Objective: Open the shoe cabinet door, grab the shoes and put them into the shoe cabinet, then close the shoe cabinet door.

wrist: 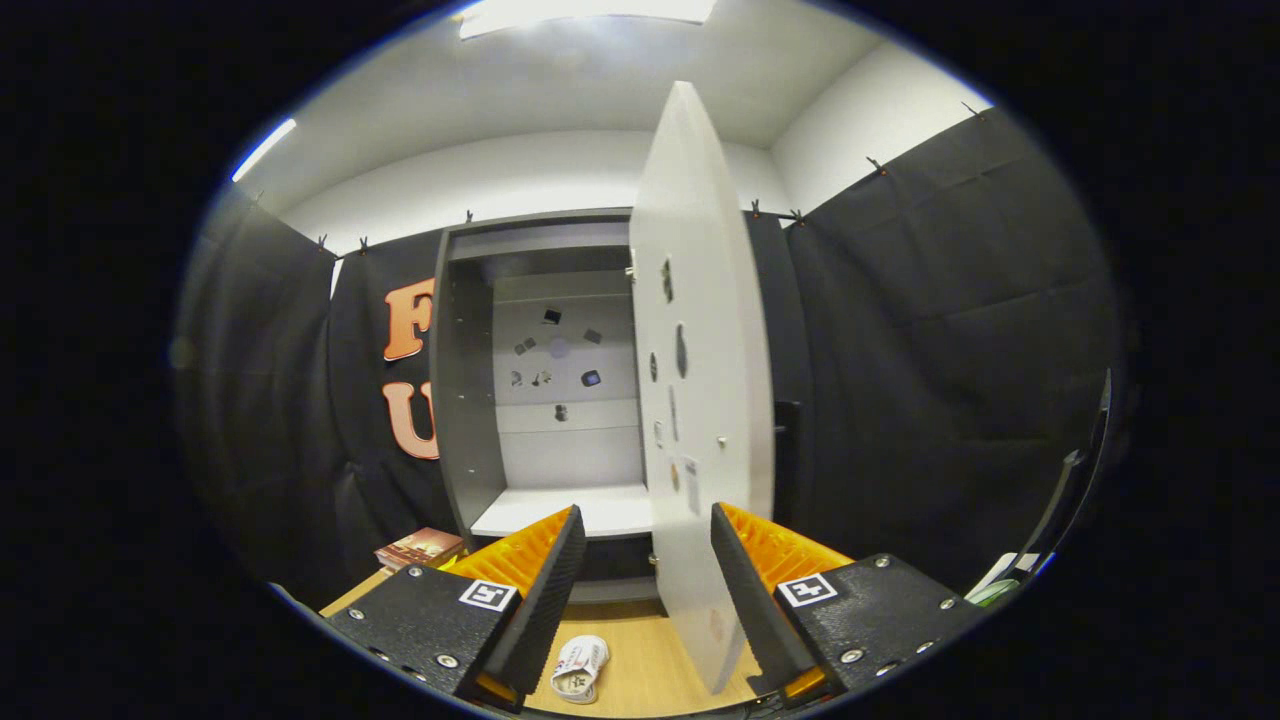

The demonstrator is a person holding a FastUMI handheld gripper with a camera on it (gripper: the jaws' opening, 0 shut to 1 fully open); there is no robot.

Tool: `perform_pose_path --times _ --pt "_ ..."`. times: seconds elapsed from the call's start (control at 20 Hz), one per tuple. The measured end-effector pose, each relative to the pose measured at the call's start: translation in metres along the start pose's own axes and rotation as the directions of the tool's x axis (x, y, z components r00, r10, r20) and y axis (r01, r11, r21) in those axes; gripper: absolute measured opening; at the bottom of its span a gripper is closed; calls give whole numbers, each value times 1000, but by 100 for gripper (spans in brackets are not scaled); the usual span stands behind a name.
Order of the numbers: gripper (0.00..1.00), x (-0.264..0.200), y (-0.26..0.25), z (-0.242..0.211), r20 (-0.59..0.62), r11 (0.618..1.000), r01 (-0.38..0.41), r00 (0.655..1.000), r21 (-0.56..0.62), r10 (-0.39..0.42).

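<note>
My gripper (645,570) stands wide, holding nothing; the free edge of the open shoe cabinet door (700,400) sits in the gap, close by my right finger. The door runs tall from top centre down to the lower centre of the frame, swung out edge-on toward me. Left of it, at centre, the shoe cabinet (540,400) gapes. A shoe (580,668) lies on the wooden floor (650,660) at bottom centre between my fingers, its long axis pointing roughly toward the cabinet. A book (420,548) lies lower left.

Small reddish-brown book (420,547) lying flat on light wooden floor (650,660), left side, right up against black cloth wall (940,350). Ceiling light (585,12) on.
</note>
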State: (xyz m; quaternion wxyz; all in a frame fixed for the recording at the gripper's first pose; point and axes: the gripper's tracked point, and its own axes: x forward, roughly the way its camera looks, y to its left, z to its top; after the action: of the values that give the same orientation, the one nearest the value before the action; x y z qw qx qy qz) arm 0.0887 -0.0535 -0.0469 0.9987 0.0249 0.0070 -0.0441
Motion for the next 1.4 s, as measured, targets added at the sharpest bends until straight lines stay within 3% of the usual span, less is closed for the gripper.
perform_pose_path --times 0.6,1.15,1.4 --pt "91 16 121 7 23 996 -84 996 -38 85" --pt "93 37 143 -3 7 997 -62 998 -56 62" --pt "93 48 143 -40 -67 995 -72 996 -68 67"
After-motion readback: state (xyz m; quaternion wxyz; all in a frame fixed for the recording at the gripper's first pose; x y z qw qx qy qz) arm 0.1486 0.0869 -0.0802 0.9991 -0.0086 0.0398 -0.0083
